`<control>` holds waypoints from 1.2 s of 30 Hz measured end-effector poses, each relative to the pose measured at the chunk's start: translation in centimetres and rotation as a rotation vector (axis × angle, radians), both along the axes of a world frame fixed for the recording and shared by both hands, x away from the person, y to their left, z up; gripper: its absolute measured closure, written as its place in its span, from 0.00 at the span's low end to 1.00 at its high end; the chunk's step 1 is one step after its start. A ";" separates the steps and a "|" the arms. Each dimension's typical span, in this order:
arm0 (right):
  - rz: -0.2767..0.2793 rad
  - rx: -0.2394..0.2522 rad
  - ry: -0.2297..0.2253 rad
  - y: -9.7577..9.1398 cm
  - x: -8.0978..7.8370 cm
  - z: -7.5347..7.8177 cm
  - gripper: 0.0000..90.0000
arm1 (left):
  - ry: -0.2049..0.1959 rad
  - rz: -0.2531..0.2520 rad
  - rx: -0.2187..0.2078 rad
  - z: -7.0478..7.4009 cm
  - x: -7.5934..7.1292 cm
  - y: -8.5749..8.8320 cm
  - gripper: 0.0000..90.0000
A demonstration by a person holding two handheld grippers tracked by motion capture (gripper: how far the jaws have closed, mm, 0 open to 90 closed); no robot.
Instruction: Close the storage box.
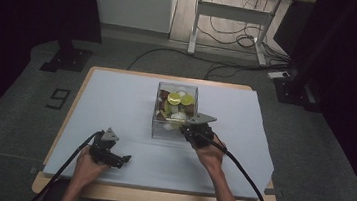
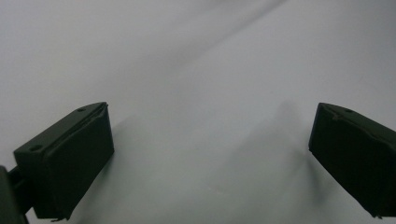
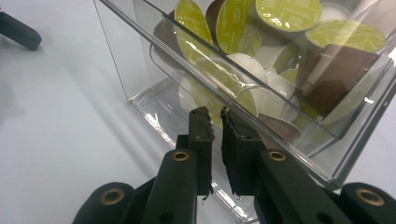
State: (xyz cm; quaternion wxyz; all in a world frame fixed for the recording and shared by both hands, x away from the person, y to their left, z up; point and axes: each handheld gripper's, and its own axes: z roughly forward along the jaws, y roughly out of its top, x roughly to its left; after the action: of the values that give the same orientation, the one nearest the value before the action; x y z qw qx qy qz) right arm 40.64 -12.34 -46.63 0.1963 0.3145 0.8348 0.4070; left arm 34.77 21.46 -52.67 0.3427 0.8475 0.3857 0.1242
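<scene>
A clear plastic box (image 1: 163, 129) stands mid-table, holding several coffee capsules (image 1: 174, 99) with lime-green, white and brown lids. In the right gripper view the capsules (image 3: 285, 11) lie heaped behind the box's clear front wall (image 3: 130, 70). My right gripper (image 1: 192, 130) reaches over the box's near right corner. Its jaws (image 3: 217, 126) stand almost together, pinching the top edge of that front wall. My left gripper (image 1: 124, 158) rests near the table's front left, tilted to the right. Its jaws (image 2: 210, 135) are wide apart over the bare mat with nothing between them.
A pale grey mat (image 1: 116, 99) covers the wooden table (image 1: 156, 197). Cables trail from both grippers off the front edge. A black stand base (image 1: 67, 58) and a desk frame (image 1: 230, 15) stand on the floor beyond the table.
</scene>
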 end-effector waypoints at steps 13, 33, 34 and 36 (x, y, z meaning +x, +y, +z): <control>0.017 -0.035 0.004 -0.1 -0.5 0.2 0.77 | -0.008 -0.001 0.032 -0.1 -0.1 -0.3 0.00; 0.089 -0.024 0.049 -1.3 -2.2 1.9 0.49 | -0.012 -0.001 0.048 -0.1 -0.1 -0.4 0.00; 0.092 -0.024 0.043 -1.5 -2.4 2.0 0.49 | -0.012 0.000 0.048 -0.1 -0.1 -0.4 0.00; 0.093 -0.024 0.040 -1.6 -2.5 2.1 0.49 | -0.012 0.000 0.047 -0.1 -0.1 -0.4 0.00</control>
State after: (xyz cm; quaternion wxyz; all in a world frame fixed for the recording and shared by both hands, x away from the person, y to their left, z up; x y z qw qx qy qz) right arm 38.17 -13.91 -44.56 0.1643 0.2811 0.8571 0.3991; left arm 34.65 21.02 -52.79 0.3249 0.8547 0.3805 0.1381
